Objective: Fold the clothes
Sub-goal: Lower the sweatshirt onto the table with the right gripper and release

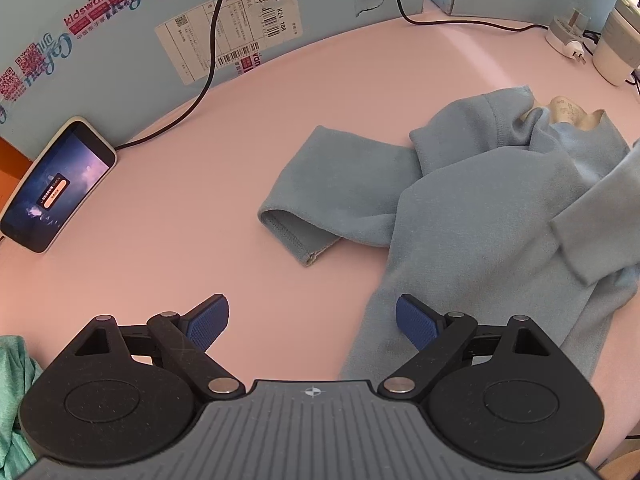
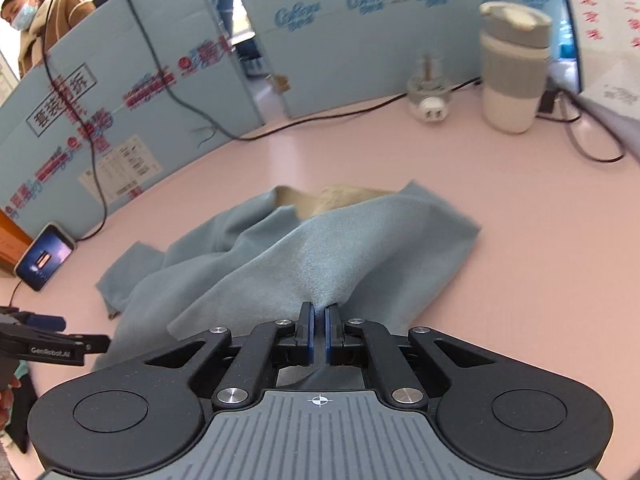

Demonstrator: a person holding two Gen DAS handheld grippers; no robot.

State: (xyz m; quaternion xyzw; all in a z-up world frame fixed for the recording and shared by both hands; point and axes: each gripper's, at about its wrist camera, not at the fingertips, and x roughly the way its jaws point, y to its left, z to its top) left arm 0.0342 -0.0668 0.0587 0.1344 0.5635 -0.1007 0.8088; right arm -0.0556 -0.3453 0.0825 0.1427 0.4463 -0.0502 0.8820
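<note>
A grey-blue long-sleeved top [image 1: 492, 208] lies crumpled on the pink table [image 1: 200, 184], one sleeve [image 1: 320, 188] stretched out to the left with its cuff open. My left gripper [image 1: 312, 320] hangs open just above the table at the top's lower hem, its right pad over the cloth edge, nothing pinched. In the right wrist view my right gripper [image 2: 319, 312] is shut on a fold of the same top [image 2: 320, 252], lifting it into a ridge. The left gripper [image 2: 40, 340] shows at that view's left edge.
A phone [image 1: 56, 184] leans against the blue board wall at the left, a black cable [image 1: 208, 72] running to it. A white-and-grey cup [image 2: 512, 68] and a plug adapter [image 2: 428, 96] stand at the back. Green cloth [image 1: 12, 392] lies at the left edge. A person [image 2: 36, 20] stands behind the boards.
</note>
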